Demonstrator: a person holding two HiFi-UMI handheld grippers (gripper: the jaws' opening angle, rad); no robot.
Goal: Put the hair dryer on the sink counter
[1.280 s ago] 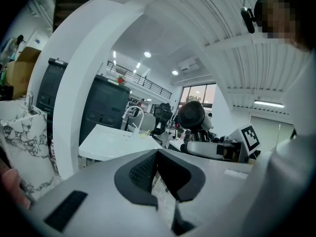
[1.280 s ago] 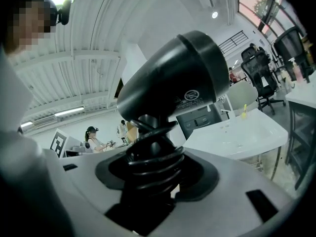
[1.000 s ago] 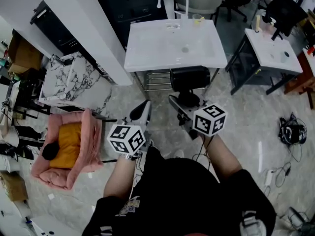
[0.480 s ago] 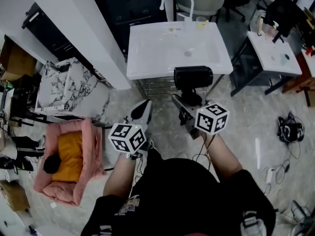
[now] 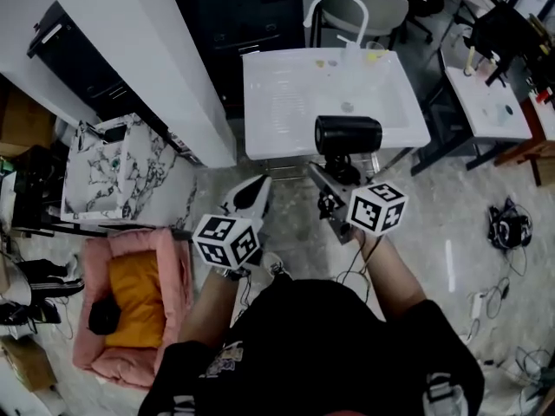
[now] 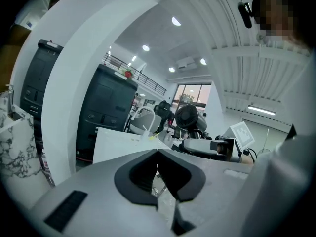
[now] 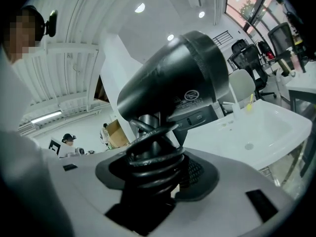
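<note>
A black hair dryer (image 5: 347,134) is held upright by its cord-wrapped handle in my right gripper (image 5: 335,183), its barrel over the front edge of the white sink counter (image 5: 286,102). In the right gripper view the dryer (image 7: 173,78) rises from between the jaws, which are shut on the handle and its coiled cord (image 7: 153,164), with the counter (image 7: 261,127) beyond. My left gripper (image 5: 251,194) hangs shut and empty short of the counter's front left. In the left gripper view the dryer (image 6: 188,118) shows at the right of the counter (image 6: 116,142).
A curved white faucet (image 5: 335,7) stands at the counter's back. A white pillar (image 5: 147,59) and a marble table (image 5: 108,172) are to the left, a pink pet bed (image 5: 130,306) lower left. A second sink (image 5: 490,102) and floor cables (image 5: 507,228) are at the right.
The sink counter has come closer. The hair dryer in my right gripper has moved forward from below the counter's front edge to over it. The left gripper moved along with it.
</note>
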